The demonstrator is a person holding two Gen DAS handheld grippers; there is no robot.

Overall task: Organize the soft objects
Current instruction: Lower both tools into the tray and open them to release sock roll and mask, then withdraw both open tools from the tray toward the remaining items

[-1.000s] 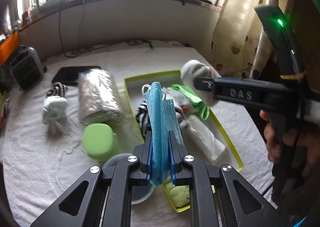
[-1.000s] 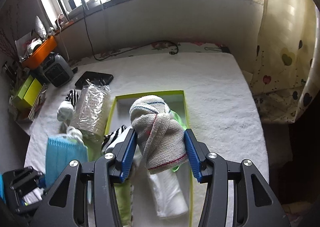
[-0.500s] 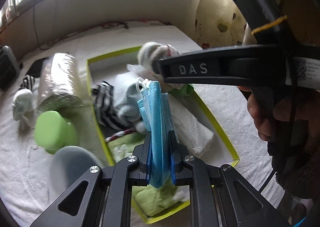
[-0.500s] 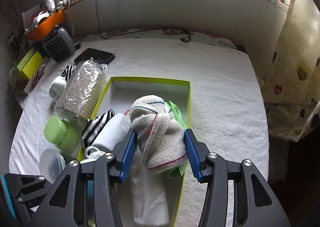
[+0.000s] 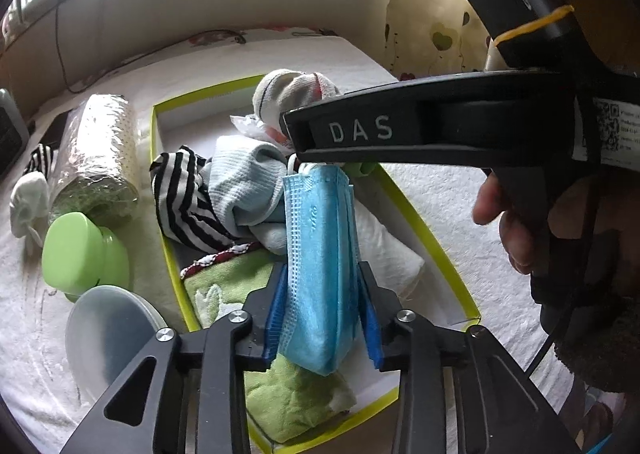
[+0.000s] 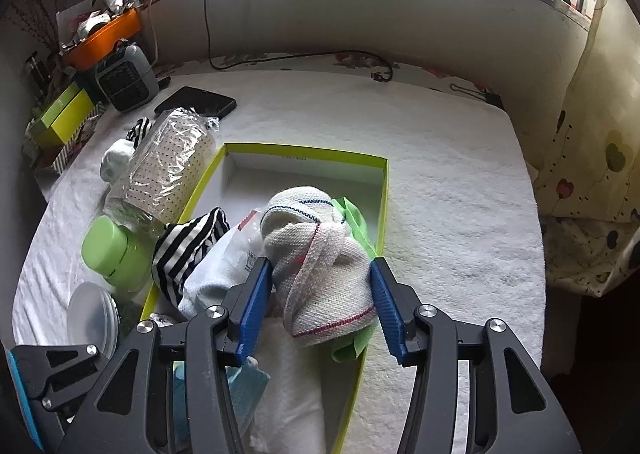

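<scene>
Left wrist view: the left hand-held gripper (image 5: 323,318) has just been opening; the blue mask (image 5: 318,254) stands loose between its pads, over the box (image 5: 424,232).

Right wrist view: the right hand-held gripper (image 6: 322,304) clamps a rolled cloth (image 6: 320,258) above the box (image 6: 382,189).

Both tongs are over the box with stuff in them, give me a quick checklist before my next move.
1. Left tongs have just been opening, pads off the blue face mask between them: ok.
2. Mask above the yellow-green box: ok.
3. Mask settled on the pile: cannot tell.
4. Right tongs clamped on the rolled cloth bundle: ok.
5. Bare box floor beyond the bundle: ok.
</scene>
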